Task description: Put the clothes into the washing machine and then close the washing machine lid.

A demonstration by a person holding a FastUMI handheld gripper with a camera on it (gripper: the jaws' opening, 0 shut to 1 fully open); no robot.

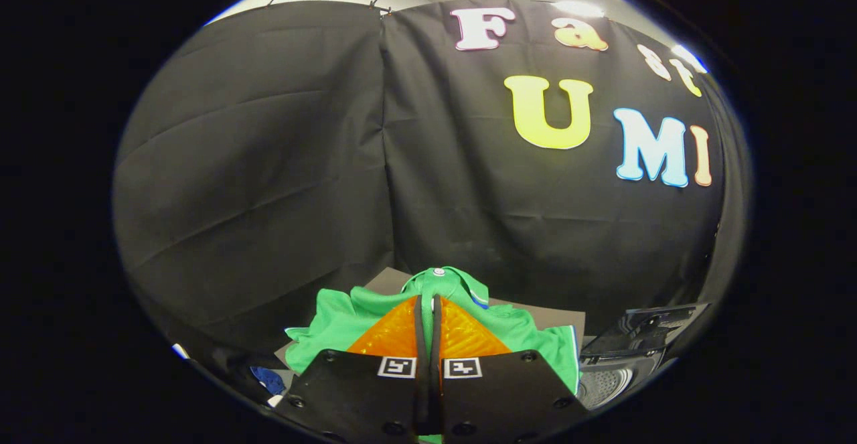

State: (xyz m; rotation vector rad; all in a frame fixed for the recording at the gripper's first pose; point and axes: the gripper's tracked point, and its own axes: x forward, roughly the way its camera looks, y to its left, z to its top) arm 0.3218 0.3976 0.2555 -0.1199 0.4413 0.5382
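Green shirt (335,323) spread flat, tool (428,303) held level above it — fingers pressed together, gripping nothing — washing machine (622,357) open alongside

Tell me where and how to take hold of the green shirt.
The gripper already has its fingers closed together over the green shirt, apparently pinching fabric just below the collar, which bunches up ahead of the fingertips. That raised fold near the collar, approached from above, seems the best hold; the body and sleeves spread out flat to either side. The washing machine sits open beside them.

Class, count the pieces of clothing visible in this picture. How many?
2: a green shirt pinched between the closed fingers, and a blue item below-left of it. Others may be hidden.
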